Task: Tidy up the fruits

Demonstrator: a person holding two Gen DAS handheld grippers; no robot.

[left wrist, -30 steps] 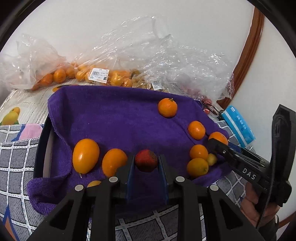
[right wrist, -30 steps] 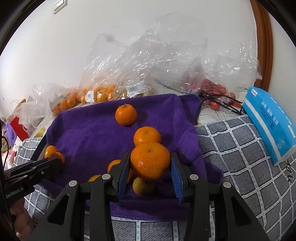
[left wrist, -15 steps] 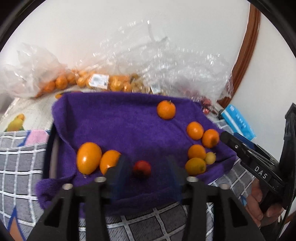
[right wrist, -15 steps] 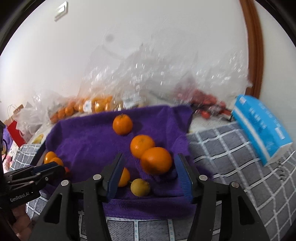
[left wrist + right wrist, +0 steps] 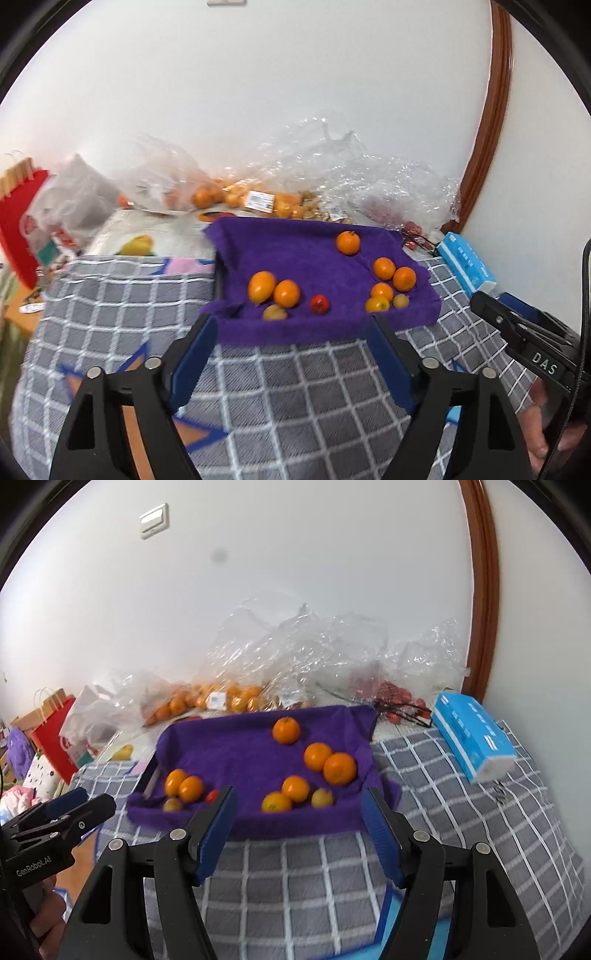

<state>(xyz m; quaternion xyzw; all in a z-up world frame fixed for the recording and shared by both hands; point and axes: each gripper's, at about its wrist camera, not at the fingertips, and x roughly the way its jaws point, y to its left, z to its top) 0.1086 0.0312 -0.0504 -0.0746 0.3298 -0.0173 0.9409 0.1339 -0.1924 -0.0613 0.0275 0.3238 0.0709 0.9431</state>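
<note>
only our right wrist view caught a wall switch, oranges clustered on purple towel, left gripper and right gripper gaped wide, empty

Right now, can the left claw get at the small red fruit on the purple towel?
Probably yes. The left claw is open and empty, and the small red fruit lies just ahead near the purple towel's front edge, apart from the oval orange fruit beside it.
</note>
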